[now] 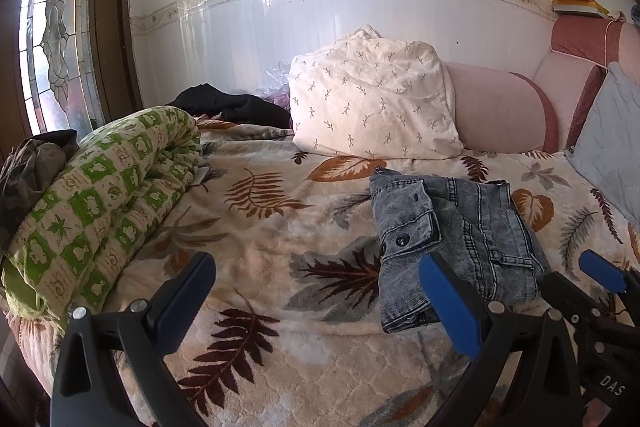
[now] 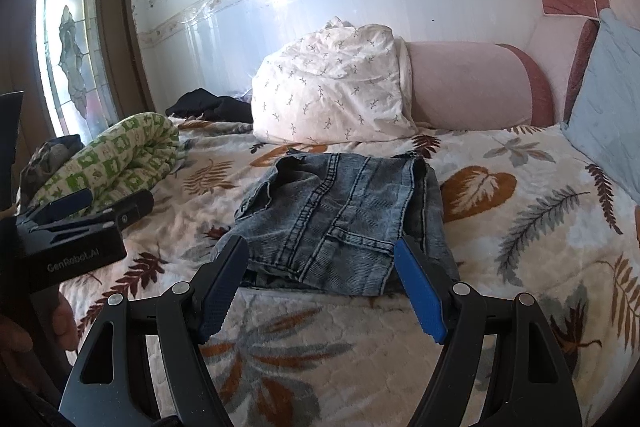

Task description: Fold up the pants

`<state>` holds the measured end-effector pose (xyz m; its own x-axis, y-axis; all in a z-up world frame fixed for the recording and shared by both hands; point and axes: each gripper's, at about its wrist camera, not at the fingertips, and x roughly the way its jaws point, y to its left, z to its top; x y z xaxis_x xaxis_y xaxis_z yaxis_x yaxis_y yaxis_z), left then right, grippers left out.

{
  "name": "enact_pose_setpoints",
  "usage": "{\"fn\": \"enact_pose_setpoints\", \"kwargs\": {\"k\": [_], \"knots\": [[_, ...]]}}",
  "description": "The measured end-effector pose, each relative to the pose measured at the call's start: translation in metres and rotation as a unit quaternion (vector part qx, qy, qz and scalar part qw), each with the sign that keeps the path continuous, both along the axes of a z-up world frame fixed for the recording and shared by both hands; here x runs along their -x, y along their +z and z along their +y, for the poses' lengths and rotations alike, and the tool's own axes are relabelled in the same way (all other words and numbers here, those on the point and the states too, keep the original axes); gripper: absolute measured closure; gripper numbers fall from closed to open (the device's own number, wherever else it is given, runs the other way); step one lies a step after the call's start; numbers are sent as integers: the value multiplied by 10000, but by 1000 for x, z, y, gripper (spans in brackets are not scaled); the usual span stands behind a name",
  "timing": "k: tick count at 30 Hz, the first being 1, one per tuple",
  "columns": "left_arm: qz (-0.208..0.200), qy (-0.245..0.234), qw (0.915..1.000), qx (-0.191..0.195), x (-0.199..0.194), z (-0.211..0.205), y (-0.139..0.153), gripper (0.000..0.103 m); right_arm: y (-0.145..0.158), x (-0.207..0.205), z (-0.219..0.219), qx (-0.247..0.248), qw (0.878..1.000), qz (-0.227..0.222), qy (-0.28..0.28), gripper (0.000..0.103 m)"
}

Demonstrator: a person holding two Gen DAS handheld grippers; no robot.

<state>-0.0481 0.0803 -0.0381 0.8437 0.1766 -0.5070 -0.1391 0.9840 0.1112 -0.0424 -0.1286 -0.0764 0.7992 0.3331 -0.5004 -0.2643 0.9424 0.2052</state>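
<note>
Two tongs: my left tongs (image 1: 320,301) and my right tongs (image 2: 322,285) both stand wide apart with nothing between their blue pads.
Garment: the acid-washed grey-blue denim pants (image 2: 340,223) lie in a compact, roughly square bundle on the leaf-patterned plush bed cover (image 2: 520,227), in front of the cream sprigged pillow (image 2: 332,87).
Position: my right tongs hover just before the near edge of the bundle, framing it; my left tongs sit to the left over bare cover, their right finger overlapping the bundle's near corner in the left wrist view.
Fold status: by my judgement the folding is nearly or fully complete; layers are stacked, though the buttoned waistband flap (image 1: 408,227) sits raised and the top edge is rumpled.
Step in hand: likely a final tidy or a withdrawal.
Method advised: press the raised flap flat, square the near edge, and pinch only the top layer, so the stack beneath is not dragged.
Risk: the plush cover may catch the denim and skew the stack.
Surroundings: the rolled green-and-cream quilt (image 1: 100,195) lies well apart, clear of the work.
</note>
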Motion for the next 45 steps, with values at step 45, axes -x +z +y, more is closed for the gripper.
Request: {"fn": "enact_pose_setpoints", "kwargs": {"k": [45], "knots": [[589, 133, 9978, 288, -17, 16, -25, 0, 0, -5, -5, -48, 9998, 77, -165, 28]]}}
